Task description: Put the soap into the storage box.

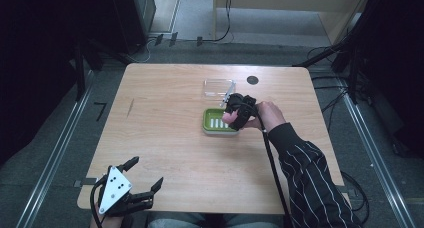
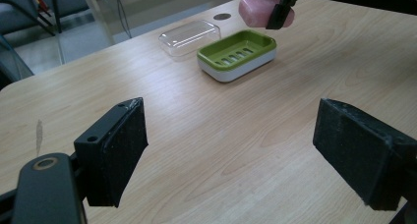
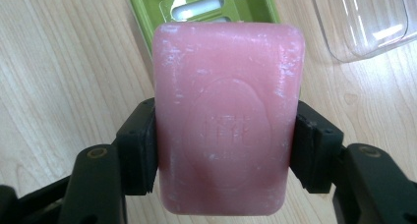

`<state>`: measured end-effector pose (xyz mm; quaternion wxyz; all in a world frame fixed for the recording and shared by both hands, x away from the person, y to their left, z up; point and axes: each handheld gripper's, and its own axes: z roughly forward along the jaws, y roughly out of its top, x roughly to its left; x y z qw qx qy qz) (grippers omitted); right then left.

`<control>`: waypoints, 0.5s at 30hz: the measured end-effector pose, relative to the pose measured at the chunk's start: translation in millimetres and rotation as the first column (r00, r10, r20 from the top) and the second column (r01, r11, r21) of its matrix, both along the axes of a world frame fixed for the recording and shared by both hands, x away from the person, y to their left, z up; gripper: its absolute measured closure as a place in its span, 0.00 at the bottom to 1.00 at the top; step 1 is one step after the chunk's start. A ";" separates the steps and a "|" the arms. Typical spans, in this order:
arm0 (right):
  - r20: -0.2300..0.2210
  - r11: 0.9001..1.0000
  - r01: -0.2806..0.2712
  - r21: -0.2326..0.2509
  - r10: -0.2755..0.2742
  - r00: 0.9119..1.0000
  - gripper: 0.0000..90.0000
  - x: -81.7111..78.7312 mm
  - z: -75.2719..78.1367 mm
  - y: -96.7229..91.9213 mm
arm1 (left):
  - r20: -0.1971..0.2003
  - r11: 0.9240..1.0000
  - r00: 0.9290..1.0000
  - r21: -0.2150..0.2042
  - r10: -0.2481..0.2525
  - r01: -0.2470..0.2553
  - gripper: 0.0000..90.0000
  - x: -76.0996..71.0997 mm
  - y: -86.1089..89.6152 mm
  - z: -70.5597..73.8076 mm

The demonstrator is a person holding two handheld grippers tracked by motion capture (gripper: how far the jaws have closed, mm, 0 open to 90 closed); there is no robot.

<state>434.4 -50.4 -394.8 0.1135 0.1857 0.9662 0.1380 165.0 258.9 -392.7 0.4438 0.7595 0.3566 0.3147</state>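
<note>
Clamped between the jaws of the right gripper (image 3: 223, 150) is a pink bar of soap (image 3: 226, 116), gripped by its two long sides and held in the air just above the green soap dish (image 2: 237, 54), which sits mid-table with nothing in it. A clear plastic lid (image 1: 219, 87) is parked just behind the dish. The left gripper (image 2: 236, 155) is kept down near the front edge of the wooden table (image 1: 165, 128), jaws spread wide, nothing held.

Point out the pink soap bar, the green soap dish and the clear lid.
pink soap bar (image 3: 227, 121), right gripper view, embossed face.
green soap dish (image 2: 255, 49), left gripper view, near rim.
clear lid (image 2: 189, 36), left gripper view, top surface.
</note>
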 end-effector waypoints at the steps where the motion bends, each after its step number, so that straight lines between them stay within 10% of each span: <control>1: 0.001 1.000 -0.004 0.003 0.004 1.000 0.43 0.8 -0.5 0.5 | 0.001 1.000 1.000 0.001 0.001 -0.001 0.15 -0.1 0.1 0.0; 15: 0.007 0.999 -0.042 0.012 0.042 0.999 0.43 9.0 -5.2 5.5 | 0.001 1.000 1.000 -0.001 0.011 -0.011 0.15 -2.6 1.8 0.1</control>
